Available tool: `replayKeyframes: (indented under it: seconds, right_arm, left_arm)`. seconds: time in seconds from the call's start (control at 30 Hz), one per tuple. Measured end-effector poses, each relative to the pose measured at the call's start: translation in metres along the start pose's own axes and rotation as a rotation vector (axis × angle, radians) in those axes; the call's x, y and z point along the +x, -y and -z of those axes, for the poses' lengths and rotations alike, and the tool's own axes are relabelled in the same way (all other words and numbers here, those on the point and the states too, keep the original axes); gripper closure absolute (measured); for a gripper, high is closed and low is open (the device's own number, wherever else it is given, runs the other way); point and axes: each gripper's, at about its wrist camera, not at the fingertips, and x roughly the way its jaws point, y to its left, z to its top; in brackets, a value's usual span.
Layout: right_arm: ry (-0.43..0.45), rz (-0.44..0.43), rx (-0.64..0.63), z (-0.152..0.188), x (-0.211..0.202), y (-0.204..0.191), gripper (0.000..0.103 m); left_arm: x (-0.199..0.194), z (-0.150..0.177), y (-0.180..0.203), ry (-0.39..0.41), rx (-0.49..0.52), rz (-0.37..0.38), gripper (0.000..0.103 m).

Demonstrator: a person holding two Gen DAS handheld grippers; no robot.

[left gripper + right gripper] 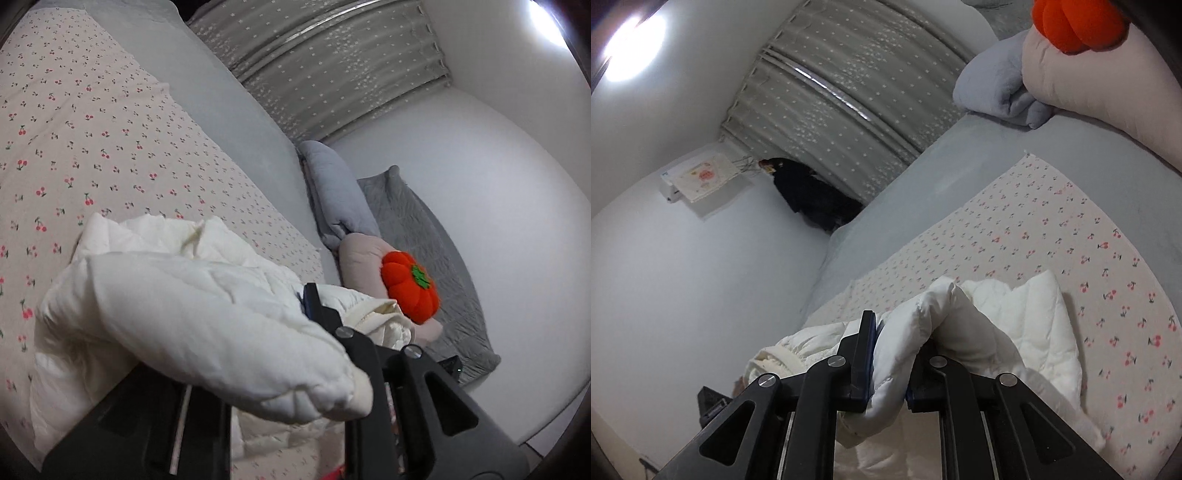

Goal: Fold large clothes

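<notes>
White padded quilted jacket (1015, 332) is lifted partly off the bed, bunched; the rest trails down onto the cream bedsheet printed with small red cherries (1071, 240).

Right gripper (888, 369): black two-finger tool, jaws narrow, clamped on a thick fold of the white jacket. The fabric bulges out above and below the blue-edged pads (866, 354). A ribbed cream cuff or hem of the jacket hangs to the left of this gripper.

Left gripper (325, 325): only one black finger with a blue pad is clearly seen; the other is buried under a puffy roll of the jacket (192, 295) that drapes over the tool. Fabric is between the jaws, and the gap looks narrow, but whether the pads actually press on it cannot be told from this view.

Surroundings: the cherry sheet (92, 129) covers a pale grey mattress cover (229, 110). At the head of the bed is a rolled light grey blanket (336, 199), a pinkish beige pillow (362, 266) with an orange plush pumpkin with green stem (410, 288) resting on it, and a grey quilted mat (436, 266) beside them against the white wall (498, 166). A grey star-patterned curtain (842, 103) is behind the bed. A dark garment (809, 192) hangs in the corner by the curtain, and a white wall unit covered with a printed cloth (698, 177) is mounted nearby. A ceiling light (631, 44) glares.
</notes>
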Motion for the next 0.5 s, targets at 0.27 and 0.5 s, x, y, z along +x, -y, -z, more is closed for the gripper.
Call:
replayKeyframes:
  seconds: [0.27,0.5]
  right_arm:
    - [-0.111,0.226,0.014,0.018,0.102,0.070,0.083]
    - [-0.094,0.115,0.116,0.011,0.102,0.093,0.074]
  left_arm:
    - [0.091,0.018,-0.047,-0.047,0.155,-0.239,0.079]
    - [0.074,0.005,-0.047,-0.015,0.013,-0.145,0.061]
